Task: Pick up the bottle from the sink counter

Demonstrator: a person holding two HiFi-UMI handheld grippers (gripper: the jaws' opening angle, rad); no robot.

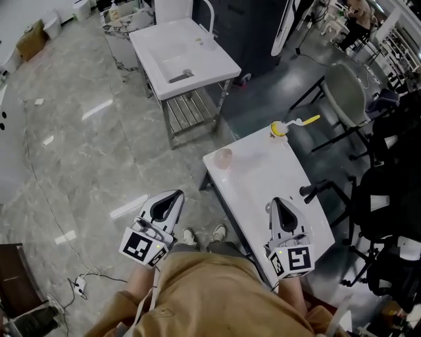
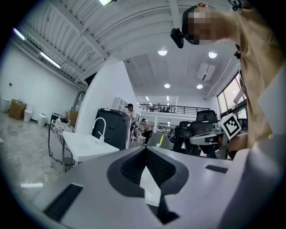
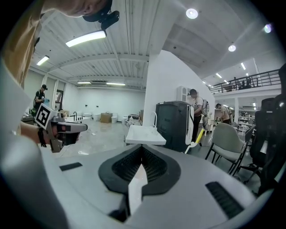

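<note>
The white sink unit [image 1: 187, 62] stands across the floor at the far middle of the head view. A small pale bottle [image 1: 209, 44] sits on its counter beside the curved faucet [image 1: 210, 16]. My left gripper [image 1: 176, 196] is held close to the person's body over the floor, with its jaws shut and nothing between them. My right gripper [image 1: 276, 201] hovers over the near end of a white table [image 1: 289, 191], also shut and empty. Both are far from the sink. The left gripper view shows the sink [image 2: 87, 145] ahead at the left, and the right gripper view shows the sink [image 3: 143, 135] straight ahead.
The white table carries a pinkish cup [image 1: 223, 158] and a yellow-handled tool [image 1: 281, 128] at its far end. Office chairs [image 1: 345, 92] stand at the right. A metal rack [image 1: 191, 112] sits under the sink. People stand in the background [image 2: 145, 127].
</note>
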